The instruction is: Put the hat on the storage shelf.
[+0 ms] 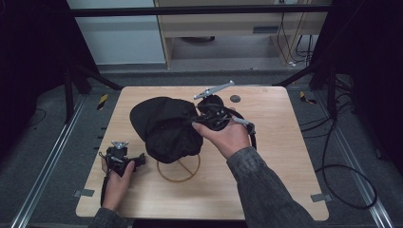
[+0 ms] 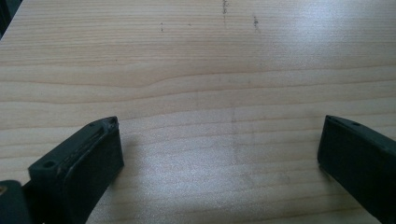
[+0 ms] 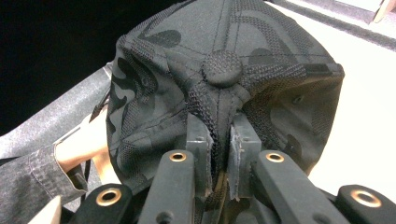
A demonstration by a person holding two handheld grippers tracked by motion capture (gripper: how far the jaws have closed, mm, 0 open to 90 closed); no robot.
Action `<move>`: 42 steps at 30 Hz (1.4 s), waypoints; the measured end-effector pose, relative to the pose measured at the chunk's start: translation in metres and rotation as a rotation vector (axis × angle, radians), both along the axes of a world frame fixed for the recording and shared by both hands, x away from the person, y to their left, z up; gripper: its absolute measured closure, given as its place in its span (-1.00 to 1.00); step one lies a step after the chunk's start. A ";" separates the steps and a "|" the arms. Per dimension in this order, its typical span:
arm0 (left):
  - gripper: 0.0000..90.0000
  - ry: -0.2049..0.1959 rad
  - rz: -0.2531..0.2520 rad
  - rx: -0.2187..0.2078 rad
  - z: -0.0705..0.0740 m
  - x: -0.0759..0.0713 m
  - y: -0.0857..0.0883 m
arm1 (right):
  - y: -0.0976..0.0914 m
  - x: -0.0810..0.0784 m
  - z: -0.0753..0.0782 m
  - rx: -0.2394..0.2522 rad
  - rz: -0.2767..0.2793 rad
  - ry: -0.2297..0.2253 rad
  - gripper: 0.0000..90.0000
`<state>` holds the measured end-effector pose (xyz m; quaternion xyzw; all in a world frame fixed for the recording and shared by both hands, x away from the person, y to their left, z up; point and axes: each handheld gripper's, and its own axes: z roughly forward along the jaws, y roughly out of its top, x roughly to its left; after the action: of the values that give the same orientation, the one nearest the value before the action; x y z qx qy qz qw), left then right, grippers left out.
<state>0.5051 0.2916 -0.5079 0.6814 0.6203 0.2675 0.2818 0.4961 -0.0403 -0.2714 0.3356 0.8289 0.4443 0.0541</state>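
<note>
A black camouflage cap (image 1: 166, 126) lies in the middle of the wooden table (image 1: 280, 156), brim toward the far left. My right gripper (image 1: 196, 122) comes in from the cap's right side and is shut on it. In the right gripper view the two fingers (image 3: 198, 140) pinch a fold of the cap (image 3: 261, 42) just below its top button (image 3: 222, 68). My left gripper (image 1: 139, 160) rests low at the table's left front, apart from the cap. Its jaws stand wide open over bare wood (image 2: 219, 135) with nothing between them.
A thin wooden ring (image 1: 179, 169) lies on the table just in front of the cap, partly under it. A small dark disc (image 1: 235, 99) sits near the far edge. Cables (image 1: 342, 175) run across the floor on the right.
</note>
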 end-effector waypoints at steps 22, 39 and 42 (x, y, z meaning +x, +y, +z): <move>-1.00 0.000 0.000 0.000 0.000 0.000 0.000 | 0.011 0.007 0.003 0.005 -0.002 -0.001 0.70; -1.00 0.000 0.000 0.000 0.000 0.000 0.000 | 0.005 0.006 0.006 0.019 -0.011 -0.004 0.63; -1.00 0.000 0.000 0.000 0.000 0.000 0.000 | 0.005 0.005 0.007 0.020 -0.009 -0.007 0.62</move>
<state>0.5051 0.2917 -0.5079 0.6813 0.6204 0.2674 0.2818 0.5015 -0.0357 -0.2647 0.3382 0.8228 0.4533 0.0556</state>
